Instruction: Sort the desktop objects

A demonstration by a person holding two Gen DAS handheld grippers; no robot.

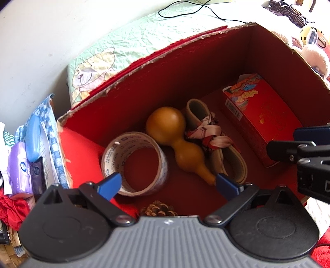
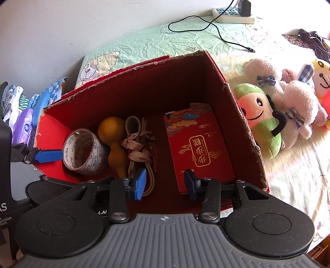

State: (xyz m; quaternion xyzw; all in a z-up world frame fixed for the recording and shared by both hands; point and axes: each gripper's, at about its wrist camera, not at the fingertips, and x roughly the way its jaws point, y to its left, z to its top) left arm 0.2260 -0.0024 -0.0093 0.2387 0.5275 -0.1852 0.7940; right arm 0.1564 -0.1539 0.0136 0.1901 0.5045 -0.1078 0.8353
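Note:
A red cardboard box [image 1: 156, 82] [image 2: 243, 123] stands open on the bed. Inside lie a roll of printed tape [image 1: 135, 162] [image 2: 85, 152], a brown gourd [image 1: 177, 140] [image 2: 112, 140], a beige strap with patterned ribbon [image 1: 208, 134] [image 2: 140, 148], a red gift box [image 1: 266, 127] [image 2: 198, 148] and a pine cone [image 1: 158, 210]. My left gripper [image 1: 168, 184] hovers open over the box's near side, above the tape and gourd. My right gripper [image 2: 165, 184] hangs open above the box, over the strap and the gift box's near end. Both hold nothing.
Tissue packs and a blue case [image 1: 33, 140] [image 2: 41, 105] are piled left of the box. Plush toys [image 2: 274, 107] [image 1: 313, 47] lie on the bed to its right. A black cable [image 2: 206, 26] and a power strip [image 2: 233, 15] lie at the back by the wall.

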